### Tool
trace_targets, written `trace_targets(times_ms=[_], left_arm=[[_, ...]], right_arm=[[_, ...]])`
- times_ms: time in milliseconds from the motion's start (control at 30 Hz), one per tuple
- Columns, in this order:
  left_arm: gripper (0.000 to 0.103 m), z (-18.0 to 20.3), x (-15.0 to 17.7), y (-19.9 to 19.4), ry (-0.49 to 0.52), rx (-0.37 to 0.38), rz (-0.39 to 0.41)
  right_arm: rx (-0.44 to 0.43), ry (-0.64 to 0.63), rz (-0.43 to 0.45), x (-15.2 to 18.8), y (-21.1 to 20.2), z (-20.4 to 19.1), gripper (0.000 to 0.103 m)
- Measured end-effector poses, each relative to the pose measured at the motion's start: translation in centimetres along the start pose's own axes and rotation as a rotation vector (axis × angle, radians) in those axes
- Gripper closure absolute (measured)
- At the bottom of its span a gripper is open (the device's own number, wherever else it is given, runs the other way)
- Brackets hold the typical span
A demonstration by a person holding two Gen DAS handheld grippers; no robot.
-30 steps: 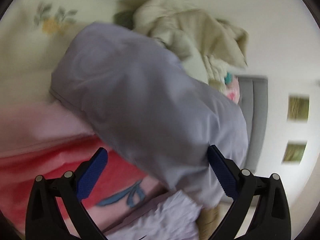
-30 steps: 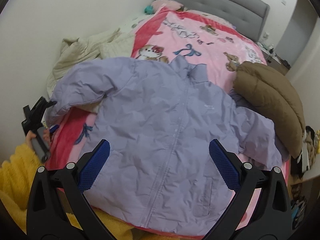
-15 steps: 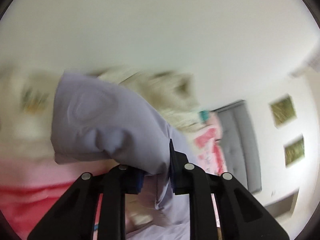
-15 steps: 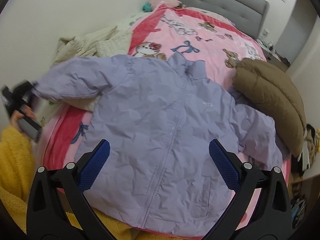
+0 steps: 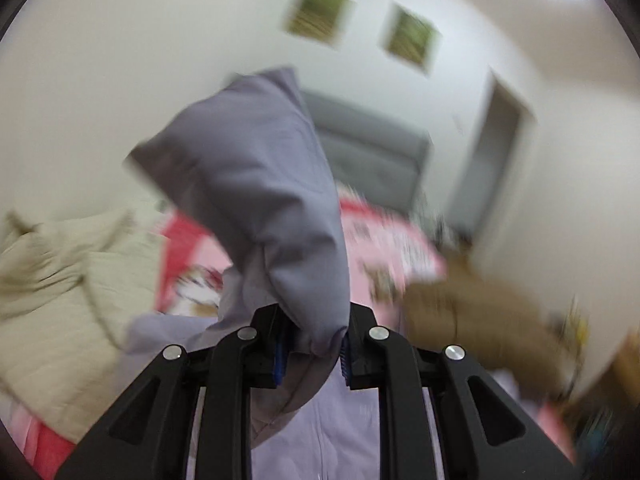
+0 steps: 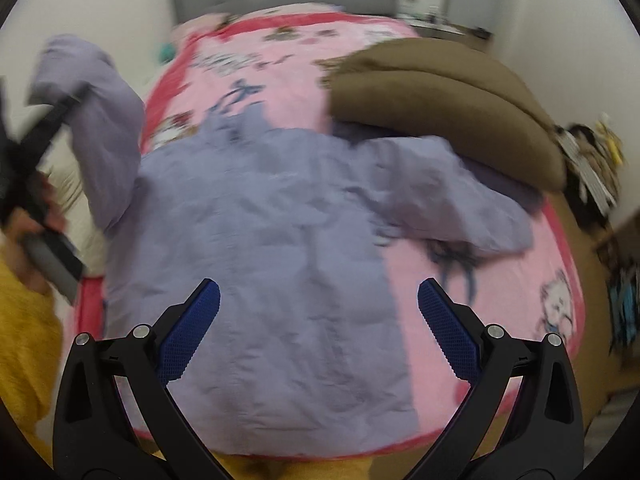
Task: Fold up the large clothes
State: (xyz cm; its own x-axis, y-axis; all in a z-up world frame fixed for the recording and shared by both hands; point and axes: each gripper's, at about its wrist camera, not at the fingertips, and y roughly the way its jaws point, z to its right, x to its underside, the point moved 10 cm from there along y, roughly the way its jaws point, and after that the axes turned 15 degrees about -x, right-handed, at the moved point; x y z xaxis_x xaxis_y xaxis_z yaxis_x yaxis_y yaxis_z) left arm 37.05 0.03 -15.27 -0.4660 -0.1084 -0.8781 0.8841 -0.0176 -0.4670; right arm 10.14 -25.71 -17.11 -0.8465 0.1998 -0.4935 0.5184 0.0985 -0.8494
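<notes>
Left gripper (image 5: 312, 354) pinches lilac jacket's (image 6: 280, 240) sleeve (image 5: 264, 200); right gripper (image 6: 319, 334) gapes.

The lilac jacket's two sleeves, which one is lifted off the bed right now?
The sleeve at the picture's left, pinched in the left tongs. The other sleeve lies flat beside the brown jacket.

my lilac puffer jacket (image 6: 280, 240) lies front up on the pink bed, one sleeve (image 5: 260, 200) lifted off it, the other spread sideways.
</notes>
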Motion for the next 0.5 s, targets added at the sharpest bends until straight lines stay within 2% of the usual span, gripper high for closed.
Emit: trace_targets(times_ms=[33,67,133,167,233,367,433,500], left_arm=[[0.084,2.9,2.4,0.7,0.080,0.007,-0.018],[0.084,6.3,5.6,2.0,0.207,-0.001,-0.041],[0.084,10.5,10.9,2.1,0.393,0.001,-0.063],[0.084,12.8,14.7,2.9,0.524,0.004,-0.084],[0.084,14.9,19.7,3.7,0.636,0.023,-0.137],[0.084,15.0,25.7,5.9,0.711,0.016,-0.238],[0.083,14.6,26.9,5.7,0.723,0.016,-0.243],[0.078,14.3,26.8,5.0,0.726,0.039,-0.219]], right_arm=[[0.017,0.013,0.006,0.4,-0.2,1.4,0.008],[0.031,0.028,0.005,0.9,-0.2,3.1,0.008],[0.054,0.055,-0.007,1.7,0.1,5.3,0.008],[0.061,0.074,-0.010,2.1,0.4,6.5,0.008],[0.055,0.111,-0.017,2.7,1.1,8.1,0.008],[0.048,0.116,-0.026,4.0,3.2,9.9,0.008],[0.042,0.109,-0.031,4.5,4.2,10.3,0.008],[0.002,0.101,-0.025,4.4,5.7,10.3,0.008]])
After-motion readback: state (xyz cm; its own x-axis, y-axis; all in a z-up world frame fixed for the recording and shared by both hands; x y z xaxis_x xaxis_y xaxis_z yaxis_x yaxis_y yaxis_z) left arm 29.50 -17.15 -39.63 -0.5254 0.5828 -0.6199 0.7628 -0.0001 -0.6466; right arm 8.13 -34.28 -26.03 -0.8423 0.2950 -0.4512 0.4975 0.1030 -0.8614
